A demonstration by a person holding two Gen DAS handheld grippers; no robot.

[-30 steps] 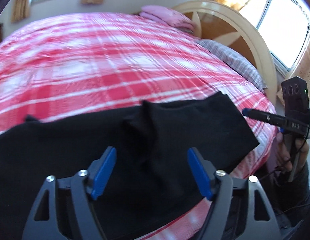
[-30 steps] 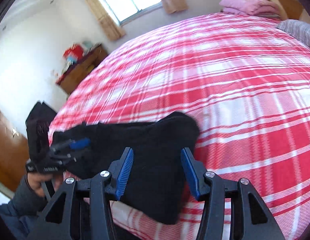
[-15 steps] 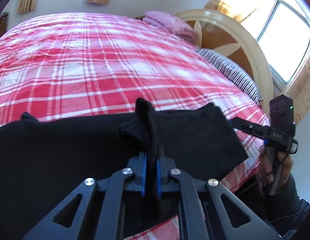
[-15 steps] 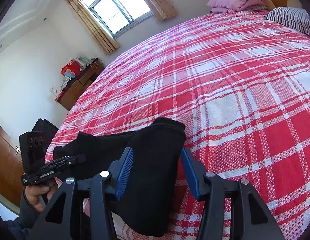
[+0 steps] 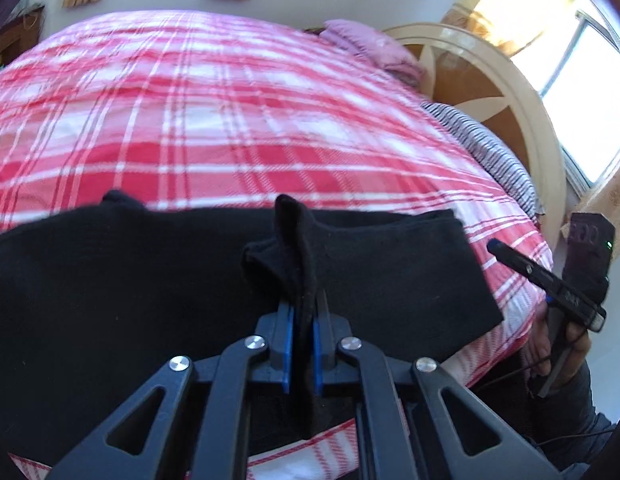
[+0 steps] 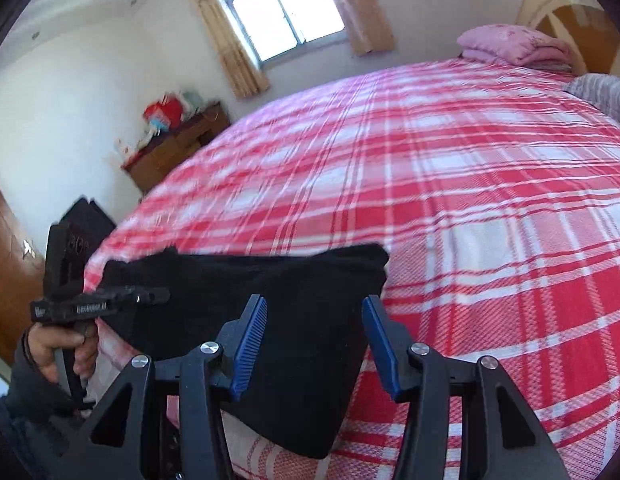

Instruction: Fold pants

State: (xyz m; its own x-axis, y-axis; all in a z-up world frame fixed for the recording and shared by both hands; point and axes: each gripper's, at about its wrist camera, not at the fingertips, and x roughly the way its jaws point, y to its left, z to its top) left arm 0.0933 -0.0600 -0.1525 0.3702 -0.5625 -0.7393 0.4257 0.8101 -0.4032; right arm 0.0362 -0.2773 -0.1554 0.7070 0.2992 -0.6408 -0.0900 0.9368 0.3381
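Black pants (image 5: 150, 280) lie along the near edge of a red plaid bed. My left gripper (image 5: 302, 320) is shut on a raised fold of the pants at their near edge. My right gripper (image 6: 316, 336) is open, its blue pads (image 6: 250, 340) on either side of the pants' end (image 6: 310, 320), not closed on the cloth. The right gripper also shows in the left wrist view (image 5: 550, 280), to the right of the pants. The left gripper shows in the right wrist view (image 6: 110, 302), at the pants' left end.
The red and white plaid bedspread (image 6: 470, 200) stretches away behind the pants. A folded pink blanket (image 6: 510, 44) and a striped pillow (image 5: 490, 152) lie by the cream headboard (image 5: 490, 64). A wooden dresser (image 6: 178, 144) stands by the wall under the window.
My left gripper closed on a fold of the pants and has lifted it a little. My right gripper stayed open over the pants' end, moving slightly.
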